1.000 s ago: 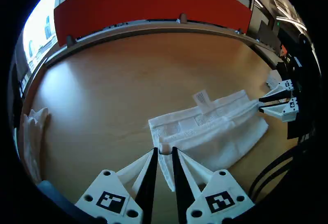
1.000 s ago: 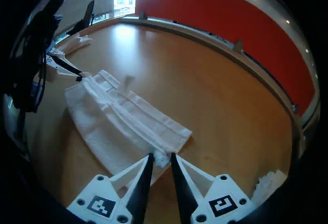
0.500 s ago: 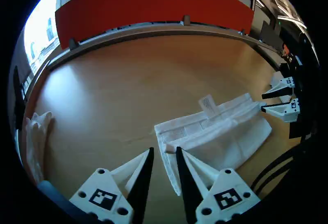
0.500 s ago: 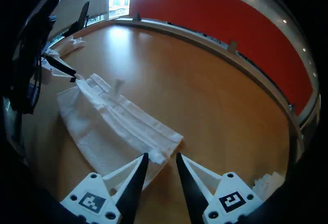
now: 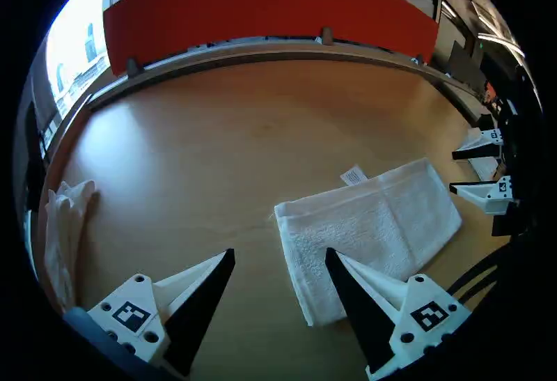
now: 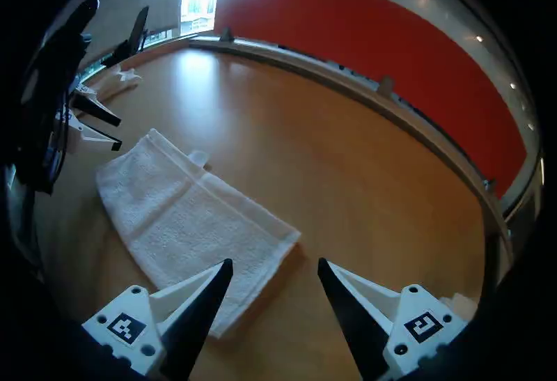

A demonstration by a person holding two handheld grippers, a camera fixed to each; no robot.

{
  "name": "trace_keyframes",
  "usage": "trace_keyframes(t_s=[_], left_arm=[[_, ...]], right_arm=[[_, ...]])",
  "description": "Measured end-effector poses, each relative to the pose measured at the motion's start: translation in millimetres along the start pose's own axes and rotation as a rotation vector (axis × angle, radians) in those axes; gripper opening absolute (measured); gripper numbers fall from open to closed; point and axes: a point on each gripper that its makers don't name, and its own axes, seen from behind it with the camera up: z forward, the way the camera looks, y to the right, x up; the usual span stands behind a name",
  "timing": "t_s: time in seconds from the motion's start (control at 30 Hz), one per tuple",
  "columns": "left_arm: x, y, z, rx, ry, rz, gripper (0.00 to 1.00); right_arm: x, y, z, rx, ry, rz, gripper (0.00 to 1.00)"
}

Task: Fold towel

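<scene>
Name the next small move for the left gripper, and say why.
Probably lower the left gripper onto the near short edge of the towel and close: it stands open by that edge, and the towel lies flat as a long rectangle, likely needing another fold.

Holds the left gripper (image 5: 278, 251) low and pointed forward, its two fingers (image 5: 202, 297) spread wide apart, black inner faces turned toward each other. Holds the right gripper (image 6: 274, 261) the same way, tips likewise set wide. Faces the two grippers toward each other, each showing small at the edge of the other's view, tips parted there too.
</scene>
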Motion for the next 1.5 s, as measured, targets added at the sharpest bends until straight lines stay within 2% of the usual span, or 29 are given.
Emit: trace_keyframes(t_s=[0.57,1.0,1.27,1.5], left_arm=[[-24,4.9,-31.5,-0.001,0.003,-0.022,0.97],[-53,12.1,-53.3,0.010,-0.002,-0.070,0.97],[-62,12.6,-58.7,0.016,-0.002,-0.080,0.97],[-64,7.6,-67.6,0.033,0.008,-0.099,0.97]], right_arm=[[-15,-13,-24.7,-0.001,0.012,0.036,0.94],[-38,-26,-46.7,-0.006,0.005,0.055,0.94],[-43,-28,-52.2,-0.004,0.004,0.060,0.94],[-42,-30,-50.8,0.012,0.007,0.052,0.94]])
